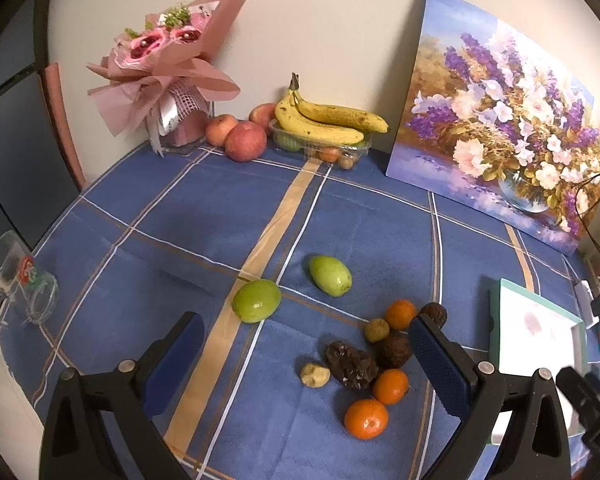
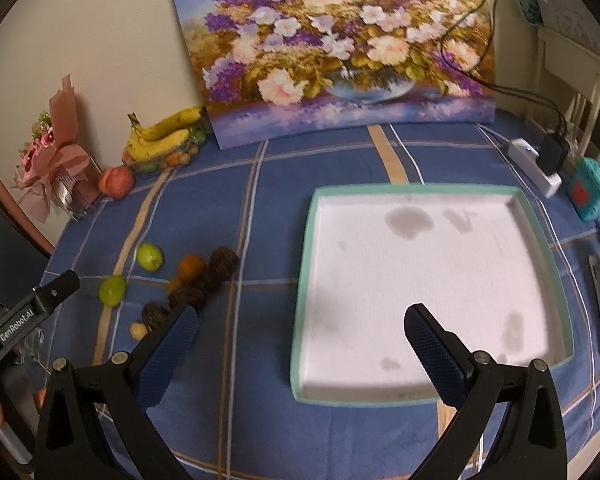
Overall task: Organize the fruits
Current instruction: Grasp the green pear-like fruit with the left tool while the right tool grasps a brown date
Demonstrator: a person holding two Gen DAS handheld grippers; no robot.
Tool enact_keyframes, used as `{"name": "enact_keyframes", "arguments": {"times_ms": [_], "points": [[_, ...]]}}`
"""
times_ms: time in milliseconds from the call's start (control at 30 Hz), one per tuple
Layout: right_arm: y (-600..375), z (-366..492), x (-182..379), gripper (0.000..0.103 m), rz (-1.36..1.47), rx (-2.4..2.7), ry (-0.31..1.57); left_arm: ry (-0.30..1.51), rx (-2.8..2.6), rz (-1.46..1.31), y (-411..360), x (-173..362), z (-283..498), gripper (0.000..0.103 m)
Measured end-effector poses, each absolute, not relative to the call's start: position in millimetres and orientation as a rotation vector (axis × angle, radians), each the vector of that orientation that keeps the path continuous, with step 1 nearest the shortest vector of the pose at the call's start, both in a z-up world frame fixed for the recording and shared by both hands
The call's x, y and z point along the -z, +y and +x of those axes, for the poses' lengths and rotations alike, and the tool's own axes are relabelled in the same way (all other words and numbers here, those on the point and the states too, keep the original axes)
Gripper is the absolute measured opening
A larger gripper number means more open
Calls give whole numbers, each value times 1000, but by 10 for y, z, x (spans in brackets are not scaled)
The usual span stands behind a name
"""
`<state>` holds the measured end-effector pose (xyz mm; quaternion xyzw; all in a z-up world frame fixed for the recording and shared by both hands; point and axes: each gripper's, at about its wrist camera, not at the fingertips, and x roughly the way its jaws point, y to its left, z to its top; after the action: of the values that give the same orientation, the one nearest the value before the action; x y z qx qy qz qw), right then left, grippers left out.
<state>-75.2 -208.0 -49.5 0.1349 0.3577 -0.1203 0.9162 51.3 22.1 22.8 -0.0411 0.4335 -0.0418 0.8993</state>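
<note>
Loose fruit lies on the blue checked tablecloth: two green fruits, three oranges, several dark brown wrinkled fruits and a small pale one. My left gripper hangs open above this pile, holding nothing. The same fruits show at the left of the right wrist view. My right gripper is open and empty over the near left edge of a shallow white tray with a teal rim. The tray holds no fruit.
At the back wall stand a clear box with bananas, three apples, a pink bouquet and a flower painting. A glass mug lies at the left edge. A power strip and cables sit at the right.
</note>
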Motion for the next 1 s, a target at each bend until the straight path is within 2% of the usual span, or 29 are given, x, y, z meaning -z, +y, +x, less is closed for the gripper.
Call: {"name": "enact_keyframes", "arguments": {"times_ms": [500, 767, 900, 967, 1000], "points": [[-1972, 72, 263, 101, 259, 150, 728, 997, 9, -155, 490, -110, 1098, 102], [-1935, 480, 393, 66, 268, 113, 781, 1089, -7, -208, 540, 137, 1353, 96], [-1928, 653, 582, 60, 292, 89, 843, 1137, -14, -222, 546, 305, 1422, 93], [-1902, 728, 711, 51, 296, 76, 887, 1161, -15, -230, 543, 396, 1451, 90], [-1890, 760, 781, 51, 300, 70, 908, 1168, -16, -232, 547, 424, 1454, 89]]}}
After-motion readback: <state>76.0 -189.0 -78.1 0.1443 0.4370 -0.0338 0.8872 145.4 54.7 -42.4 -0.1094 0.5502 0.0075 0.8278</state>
